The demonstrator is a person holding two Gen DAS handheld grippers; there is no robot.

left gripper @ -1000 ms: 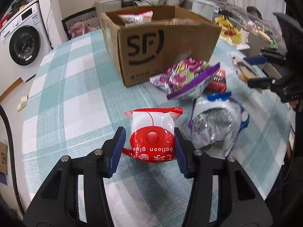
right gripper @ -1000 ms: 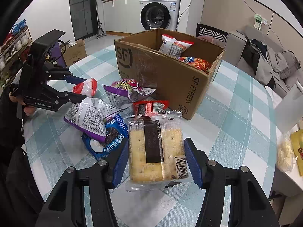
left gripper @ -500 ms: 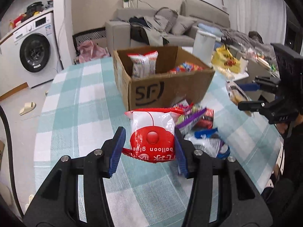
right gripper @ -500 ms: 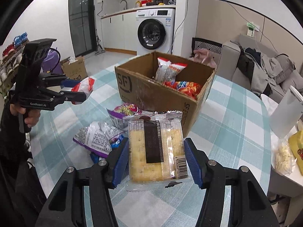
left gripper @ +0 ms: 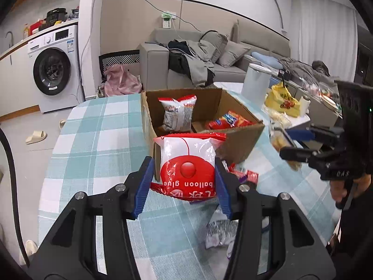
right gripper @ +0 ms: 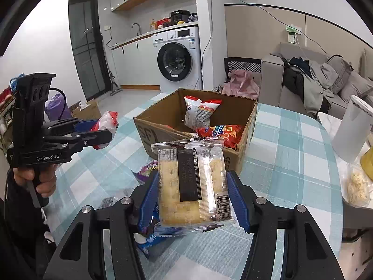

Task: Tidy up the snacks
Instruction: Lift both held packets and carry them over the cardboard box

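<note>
Both tongs are loaded and raised above the surface (left gripper: 98, 126), each pointing toward the open box (left gripper: 235, 140) at about 12 o'clock, which suggests the two packs are meant to go in with the snacks already there.

The left tongs (left gripper: 185, 177) are pinching a red-and-white bag (left gripper: 187, 163) across its lower half, print upside down, so the puffy top stands free ahead of the pads. The bag hangs in the air just short of the box's near wall. The right tongs (right gripper: 193, 200) are pinching a clear cracker pack (right gripper: 193, 184) by its long edges, flat face to the camera, also short of the box, with its top edge near the rim.

Seen from the right wrist, the left tool sits at 9 o'clock, held level by a hand (right gripper: 38, 179) on a pistol grip. From the left wrist, the right tool is at 3 o'clock, likewise level.

More snacks (left gripper: 221, 233) lie on the surface below, not yet sorted.
</note>
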